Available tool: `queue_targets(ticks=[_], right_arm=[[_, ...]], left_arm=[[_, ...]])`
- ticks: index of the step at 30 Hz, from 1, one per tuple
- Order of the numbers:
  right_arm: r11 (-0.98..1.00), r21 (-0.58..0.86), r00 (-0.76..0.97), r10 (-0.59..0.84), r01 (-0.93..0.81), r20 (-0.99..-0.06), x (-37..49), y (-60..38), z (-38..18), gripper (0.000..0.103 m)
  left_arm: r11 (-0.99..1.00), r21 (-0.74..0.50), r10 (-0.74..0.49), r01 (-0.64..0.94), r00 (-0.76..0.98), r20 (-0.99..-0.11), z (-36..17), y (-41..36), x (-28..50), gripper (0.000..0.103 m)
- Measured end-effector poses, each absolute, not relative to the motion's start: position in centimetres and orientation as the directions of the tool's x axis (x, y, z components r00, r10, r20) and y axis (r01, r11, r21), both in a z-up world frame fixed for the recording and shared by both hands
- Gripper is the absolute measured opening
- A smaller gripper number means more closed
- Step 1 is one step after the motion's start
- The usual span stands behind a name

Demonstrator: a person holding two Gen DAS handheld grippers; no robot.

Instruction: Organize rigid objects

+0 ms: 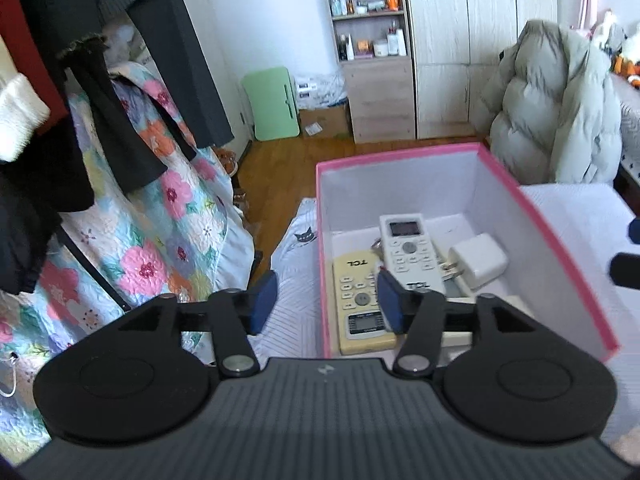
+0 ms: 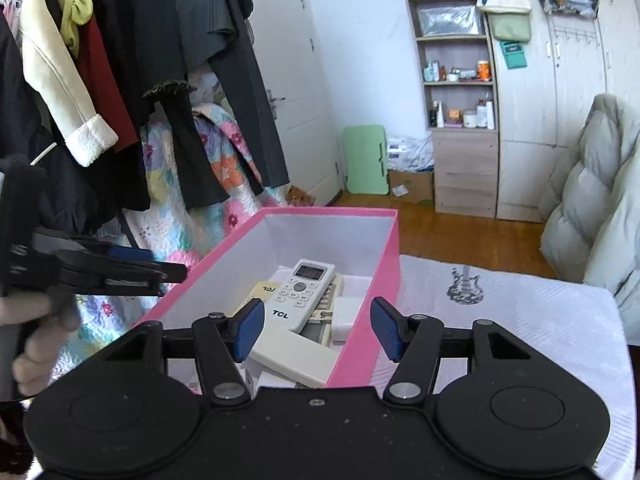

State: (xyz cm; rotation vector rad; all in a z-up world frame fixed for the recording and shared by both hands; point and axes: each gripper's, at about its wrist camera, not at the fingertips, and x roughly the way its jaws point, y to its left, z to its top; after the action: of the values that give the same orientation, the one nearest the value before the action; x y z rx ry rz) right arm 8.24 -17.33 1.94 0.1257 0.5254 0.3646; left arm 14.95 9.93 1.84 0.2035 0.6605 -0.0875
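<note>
A pink box (image 1: 400, 156) with white inner walls stands on a white bedspread. Inside lie a white TCL remote (image 1: 408, 252), a yellowed TCL remote (image 1: 356, 300) and a white plug charger (image 1: 476, 260). My left gripper (image 1: 326, 300) hovers open above the box's near left wall, nothing between its blue pads. In the right wrist view the same box (image 2: 332, 211) shows the white remote (image 2: 300, 296), the charger (image 2: 346, 316) and a flat white piece (image 2: 292, 354). My right gripper (image 2: 318, 328) is open over the box's near right corner and holds nothing. A hand (image 2: 36, 344) carries the left gripper (image 2: 160, 268).
Hanging clothes (image 2: 160, 60) and a floral quilt (image 1: 160, 220) crowd the left side. A pale puffy coat (image 1: 560, 112) stands at the right. Across the wooden floor (image 2: 460, 236) are a shelf unit (image 2: 460, 120), wardrobes and a green folded table (image 2: 366, 160). The bedspread (image 2: 520, 312) stretches right of the box.
</note>
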Motion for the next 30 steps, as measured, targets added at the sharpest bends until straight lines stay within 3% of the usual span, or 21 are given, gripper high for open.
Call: queue_targets(ticks=[7, 11, 21, 25, 28, 30], right_arm=[[0.938, 0.225, 0.818, 0.341, -0.263, -0.463, 5.2, -18.3, 3.4, 0.064], [0.949, 0.190, 0.823, 0.314, -0.253, -0.473, 3.4, -18.5, 4.3, 0.065], [0.976, 0.153, 0.822, 0.215, -0.157, -0.527, 0.0, -20.1, 4.4, 0.067], [0.983, 0.134, 0.825, 0.177, -0.124, -0.536, -0.8, -20.2, 4.5, 0.074], [0.987, 0.132, 0.830, 0.146, -0.087, -0.539, -1.2, -20.5, 4.4, 0.095], [0.990, 0.128, 0.832, 0.122, -0.063, -0.541, -1.4, -20.7, 4.4, 0.099]], left_arm=[[0.983, 0.128, -0.031, 0.134, 0.801, -0.598, 3.1, 8.0, 9.7, 0.076], [0.989, 0.076, -0.052, 0.124, 0.785, -0.617, 2.6, 6.8, 7.6, 0.079], [0.991, 0.094, -0.021, 0.095, 0.807, -0.591, 3.2, 5.3, 3.5, 0.101], [0.988, 0.120, -0.002, 0.095, 0.793, -0.609, 3.4, 4.5, 2.7, 0.103], [0.987, 0.136, 0.018, 0.085, 0.785, -0.620, 3.2, 4.1, 2.4, 0.103], [0.989, 0.120, 0.009, 0.085, 0.779, -0.627, 3.1, 4.1, 2.3, 0.103]])
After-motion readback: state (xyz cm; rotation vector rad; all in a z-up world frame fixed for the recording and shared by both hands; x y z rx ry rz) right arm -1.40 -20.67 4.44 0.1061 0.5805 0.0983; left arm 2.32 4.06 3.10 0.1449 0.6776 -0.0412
